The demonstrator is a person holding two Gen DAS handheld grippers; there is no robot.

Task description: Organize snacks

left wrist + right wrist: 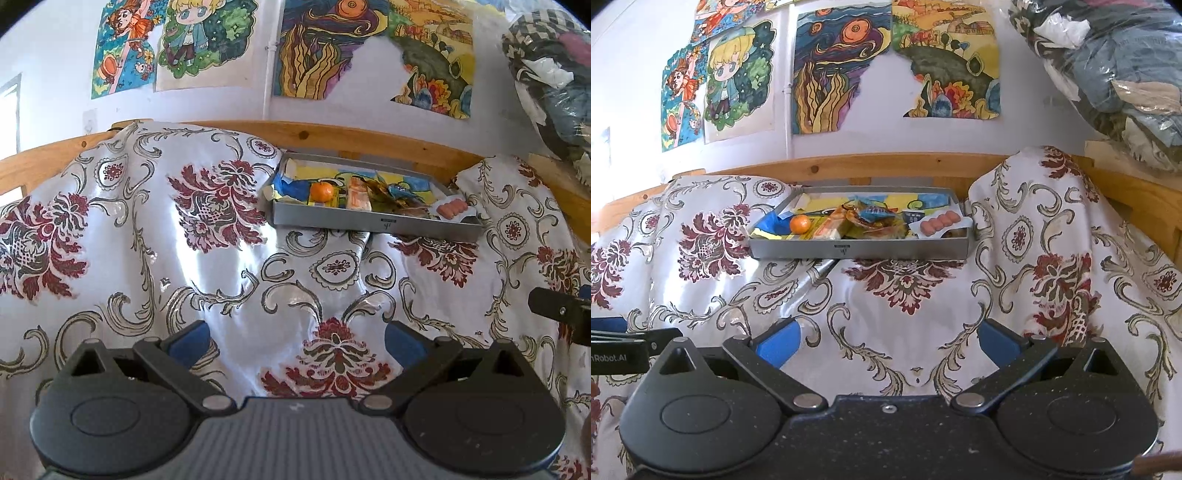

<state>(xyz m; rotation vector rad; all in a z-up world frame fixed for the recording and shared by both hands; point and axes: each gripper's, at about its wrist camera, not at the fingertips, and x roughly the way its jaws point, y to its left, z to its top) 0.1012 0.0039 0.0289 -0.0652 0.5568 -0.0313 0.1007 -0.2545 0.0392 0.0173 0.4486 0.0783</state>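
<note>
i hold the left gripper (297,341) and right gripper (888,341) wide and empty, back from the tray (860,252). snacks sit bunched inside it, so it serves as the collection point.

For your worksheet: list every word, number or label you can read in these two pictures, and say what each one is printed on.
"nRobot.AI": on the left gripper body at the right wrist view's left edge; the start is cut off.
Small label on the grey tray front wall: too blurred to read.
Print on the blue snack wrapper: too small to read.
</note>
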